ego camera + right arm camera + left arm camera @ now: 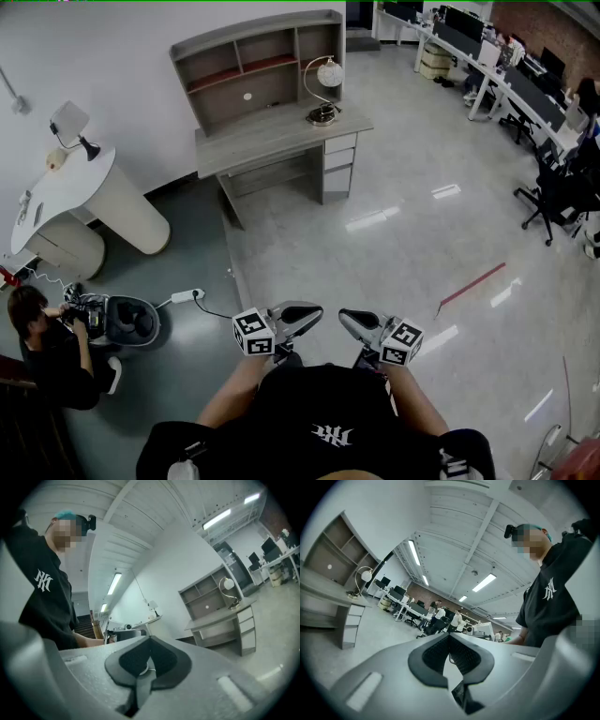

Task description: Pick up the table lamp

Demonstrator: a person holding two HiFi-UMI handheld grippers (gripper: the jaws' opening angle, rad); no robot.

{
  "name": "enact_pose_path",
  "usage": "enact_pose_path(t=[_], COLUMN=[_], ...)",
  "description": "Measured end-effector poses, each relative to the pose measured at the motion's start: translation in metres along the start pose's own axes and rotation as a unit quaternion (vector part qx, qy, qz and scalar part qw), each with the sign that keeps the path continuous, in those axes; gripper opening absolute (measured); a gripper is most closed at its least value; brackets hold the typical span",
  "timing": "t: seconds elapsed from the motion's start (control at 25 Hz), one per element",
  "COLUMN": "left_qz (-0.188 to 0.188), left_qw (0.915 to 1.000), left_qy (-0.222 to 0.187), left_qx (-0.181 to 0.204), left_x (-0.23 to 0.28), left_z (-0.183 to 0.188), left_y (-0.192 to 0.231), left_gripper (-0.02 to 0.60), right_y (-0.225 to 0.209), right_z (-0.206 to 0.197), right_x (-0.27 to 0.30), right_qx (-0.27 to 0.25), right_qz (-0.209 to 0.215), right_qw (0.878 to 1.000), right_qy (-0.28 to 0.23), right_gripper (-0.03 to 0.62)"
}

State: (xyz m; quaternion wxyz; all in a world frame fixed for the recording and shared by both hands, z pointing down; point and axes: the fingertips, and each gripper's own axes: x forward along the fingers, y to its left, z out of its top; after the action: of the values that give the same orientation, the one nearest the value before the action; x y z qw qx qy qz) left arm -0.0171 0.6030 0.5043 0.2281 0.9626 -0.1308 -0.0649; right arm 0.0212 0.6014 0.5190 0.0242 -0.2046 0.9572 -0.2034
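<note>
The table lamp (323, 89), with a curved chrome arm and a round white shade, stands on the right end of a grey desk (272, 136) with a shelf hutch, far across the floor. It also shows small in the left gripper view as the lamp (361, 581) and in the right gripper view as the lamp (228, 590). My left gripper (314, 312) and right gripper (345, 319) are held level close to my body, tips turned toward each other. Both are shut with nothing between the jaws, as seen at the left gripper (449, 639) and the right gripper (150, 644).
A white curved counter (94, 197) with a small desk light (70, 122) stands at the left. A person (47, 347) crouches beside a floor device (127, 319) and a power strip (187, 296). Office desks and chairs (525, 84) line the right. Red tape (472, 286) marks the floor.
</note>
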Motion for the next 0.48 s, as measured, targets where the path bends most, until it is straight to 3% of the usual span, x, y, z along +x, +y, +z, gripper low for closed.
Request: enact_pose_path(t=[0.28,0.48], left_qz=[0.005,0.012], left_qw=[0.9999,0.9998], left_qy=[0.012,0.019], left_qx=[-0.005,-0.003], left_x=[-0.004,-0.003], left_z=[-0.007,-0.011], left_y=[-0.002,-0.003], left_gripper=[-0.008,-0.008], right_y=[-0.003,0.001], right_z=[-0.012,-0.016], right_x=[-0.006,-0.005], right_qx=[0.022,0.008], right_qz=[-0.018,-0.001], right_qw=[1.000,1.000], right_qy=[0.006,0.010], right_gripper=[-0.002,-0.002])
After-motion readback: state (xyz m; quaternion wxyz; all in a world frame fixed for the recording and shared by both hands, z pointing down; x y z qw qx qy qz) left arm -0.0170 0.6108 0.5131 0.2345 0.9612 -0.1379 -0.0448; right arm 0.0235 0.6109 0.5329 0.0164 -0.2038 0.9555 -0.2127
